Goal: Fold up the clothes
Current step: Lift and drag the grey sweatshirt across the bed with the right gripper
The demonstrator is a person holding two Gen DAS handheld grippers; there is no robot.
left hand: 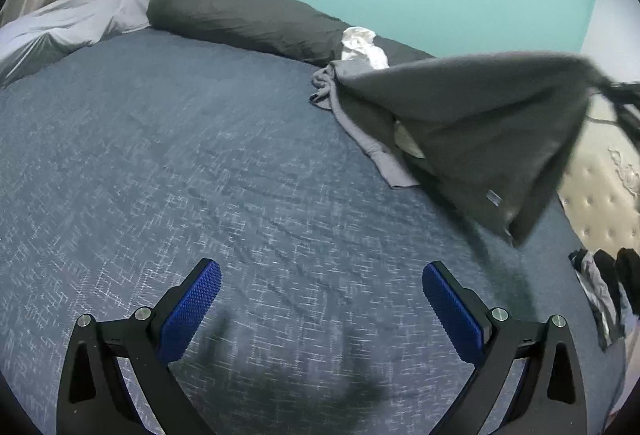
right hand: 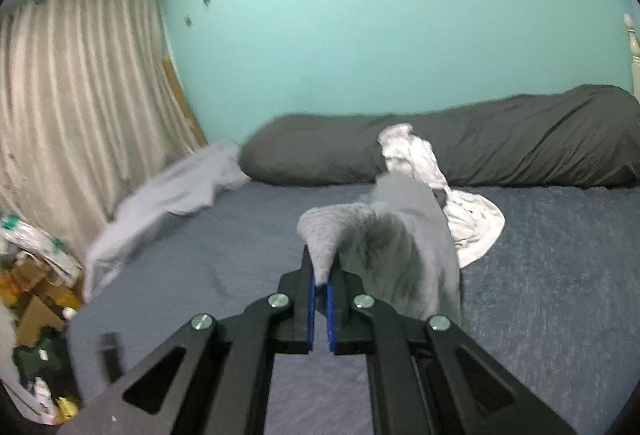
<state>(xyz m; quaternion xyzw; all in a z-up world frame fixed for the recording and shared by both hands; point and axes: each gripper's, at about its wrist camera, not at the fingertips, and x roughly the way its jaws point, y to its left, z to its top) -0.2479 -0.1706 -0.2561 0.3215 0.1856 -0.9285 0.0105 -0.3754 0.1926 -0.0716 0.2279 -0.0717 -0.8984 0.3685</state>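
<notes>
Currently a grey garment (right hand: 404, 235) is lifted off the bed (left hand: 200, 155), clenched in the right hand-held gripper (right hand: 320, 281); the left hand-held gripper (left hand: 322, 289), released, is needed at a free corner

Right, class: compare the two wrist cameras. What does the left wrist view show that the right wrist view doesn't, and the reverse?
Only the left wrist view shows the open left gripper and the quilted headboard. Only the right wrist view shows the curtain, the floor clutter and the right gripper shut on the grey garment. Both show that garment, the dark pillow, the white cloth and the blue bedspread.
</notes>
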